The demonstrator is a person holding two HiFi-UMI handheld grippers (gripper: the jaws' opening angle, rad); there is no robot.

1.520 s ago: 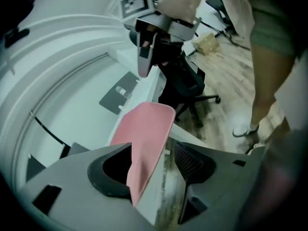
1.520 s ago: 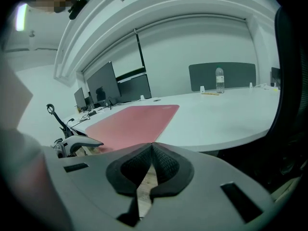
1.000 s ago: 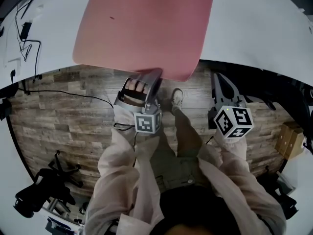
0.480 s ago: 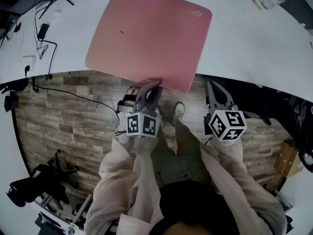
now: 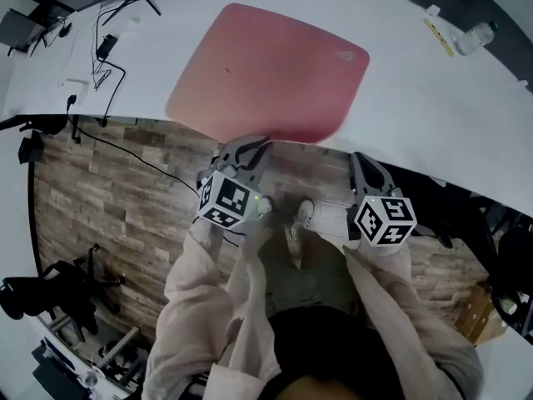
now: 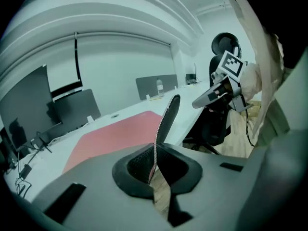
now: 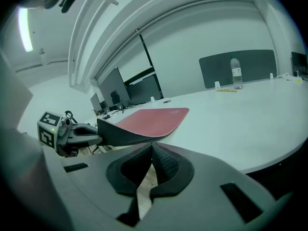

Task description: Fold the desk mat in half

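One change: your left gripper (image 5: 248, 146) has clenched on the near edge of the pink desk mat (image 5: 266, 69) (it overhangs the white table (image 5: 433, 98)), so folding can begin. Your right gripper (image 5: 361, 160) looks closed and empty.

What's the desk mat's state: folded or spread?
Spread: the desk mat lies mostly flat on the table; only its near edge is raised, pinched in the left claw.

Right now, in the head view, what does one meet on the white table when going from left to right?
black power adapter with thin cables → flat pink rectangular desk mat → thin yellow strip → clear plastic bottle
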